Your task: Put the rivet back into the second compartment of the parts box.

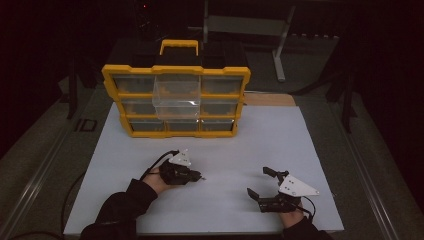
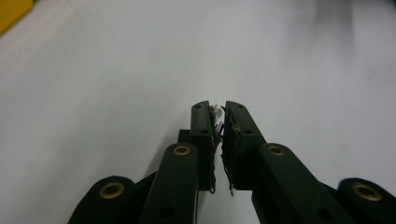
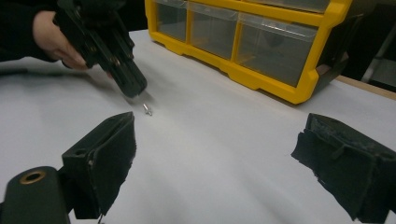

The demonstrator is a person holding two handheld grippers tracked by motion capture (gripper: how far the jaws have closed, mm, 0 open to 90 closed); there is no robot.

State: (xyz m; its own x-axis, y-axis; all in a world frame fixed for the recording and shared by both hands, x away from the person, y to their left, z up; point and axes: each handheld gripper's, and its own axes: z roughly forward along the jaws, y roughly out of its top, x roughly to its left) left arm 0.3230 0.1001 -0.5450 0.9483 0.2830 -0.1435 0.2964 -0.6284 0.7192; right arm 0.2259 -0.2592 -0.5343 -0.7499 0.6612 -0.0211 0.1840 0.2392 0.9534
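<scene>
Work is barely begun: well in front of the yellow organizer (image 1: 112,75), your left gripper (image 1: 199,176) is pressed together just beside the small screw (image 3: 148,109), apparently not pinching it, your right gripper (image 1: 257,181) is spread, and the pulled-out drawer (image 1: 176,97) waits.

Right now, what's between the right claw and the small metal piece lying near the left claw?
Nothing. The right gripper view shows bare white board from the open right claw to the small metal piece.
</scene>
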